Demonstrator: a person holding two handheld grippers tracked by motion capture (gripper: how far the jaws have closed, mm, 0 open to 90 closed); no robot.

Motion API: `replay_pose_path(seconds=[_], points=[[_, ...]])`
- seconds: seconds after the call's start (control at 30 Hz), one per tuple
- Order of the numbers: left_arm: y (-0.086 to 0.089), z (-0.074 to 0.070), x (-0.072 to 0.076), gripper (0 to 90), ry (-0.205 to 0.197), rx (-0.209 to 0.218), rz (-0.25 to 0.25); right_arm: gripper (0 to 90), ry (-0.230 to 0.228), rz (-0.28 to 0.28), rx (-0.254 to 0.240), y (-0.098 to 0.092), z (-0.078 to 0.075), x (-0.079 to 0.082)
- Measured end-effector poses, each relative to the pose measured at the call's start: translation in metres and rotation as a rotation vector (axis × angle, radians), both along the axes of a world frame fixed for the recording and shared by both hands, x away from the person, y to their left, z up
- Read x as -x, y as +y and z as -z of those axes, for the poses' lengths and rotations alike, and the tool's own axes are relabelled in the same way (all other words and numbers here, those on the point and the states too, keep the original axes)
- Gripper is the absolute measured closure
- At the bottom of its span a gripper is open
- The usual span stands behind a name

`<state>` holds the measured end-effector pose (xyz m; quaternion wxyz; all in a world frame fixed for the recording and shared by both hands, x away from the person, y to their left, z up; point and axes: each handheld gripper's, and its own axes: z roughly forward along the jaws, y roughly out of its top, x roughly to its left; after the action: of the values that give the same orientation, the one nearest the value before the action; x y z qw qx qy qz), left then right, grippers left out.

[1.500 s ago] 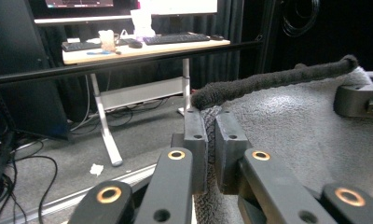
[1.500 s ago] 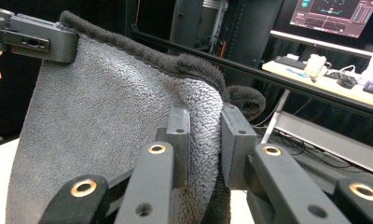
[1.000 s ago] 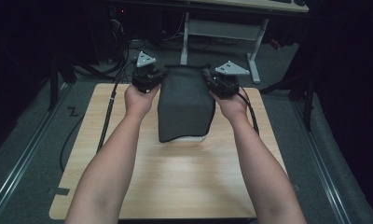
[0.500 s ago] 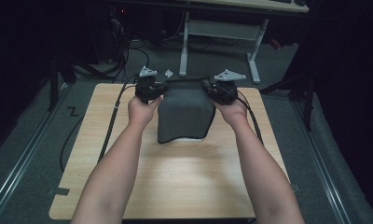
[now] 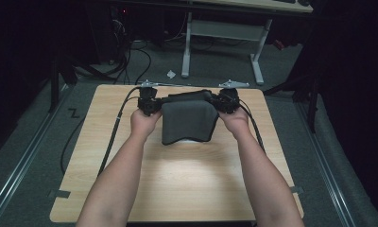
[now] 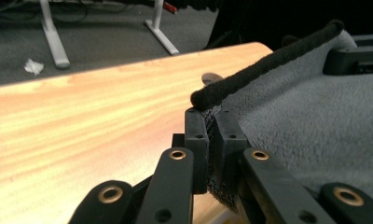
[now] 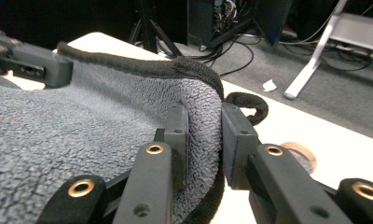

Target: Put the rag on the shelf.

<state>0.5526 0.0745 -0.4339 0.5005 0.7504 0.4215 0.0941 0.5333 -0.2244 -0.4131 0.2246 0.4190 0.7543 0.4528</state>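
Now both grippers pinch the grey towel's (image 5: 187, 120) far corners, left gripper (image 6: 211, 140) clamped tight, right gripper (image 7: 203, 140) looser on its fold, keeping it spread flat over the table (image 5: 177, 184).

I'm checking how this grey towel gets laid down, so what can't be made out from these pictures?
- High view: the table under the grey towel, hidden by the cloth, as is the pale patch at its near edge.
- High view: jaws of left gripper and right gripper, too small, dark.
- Left gripper view: the towel's near end, cut off by the frame.
- Right gripper view: the brown round mark, partly behind a jaw.
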Motion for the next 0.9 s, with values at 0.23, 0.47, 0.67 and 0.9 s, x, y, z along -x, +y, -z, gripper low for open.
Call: replay_pose_path(seconds=[0.23, 0.47, 0.67, 0.9], points=[[0.001, 0.012, 0.01, 85.2, 0.021, -0.002, 0.018, 71.6, 0.058, 0.002, -0.033, -0.004, 0.014, 0.001], [0.007, 0.013, 0.013, 84.1, 0.029, 0.003, 0.016, 56.2, 0.044, 0.041, -0.037, -0.007, 0.015, 0.001], [0.009, 0.012, 0.016, 83.1, 0.02, -0.026, 0.03, 46.1, 0.023, 0.094, -0.072, -0.019, 0.011, 0.002], [0.01, 0.015, 0.018, 76.7, 0.026, -0.029, 0.02, 44.2, -0.008, 0.114, -0.085, -0.029, 0.005, 0.007]])
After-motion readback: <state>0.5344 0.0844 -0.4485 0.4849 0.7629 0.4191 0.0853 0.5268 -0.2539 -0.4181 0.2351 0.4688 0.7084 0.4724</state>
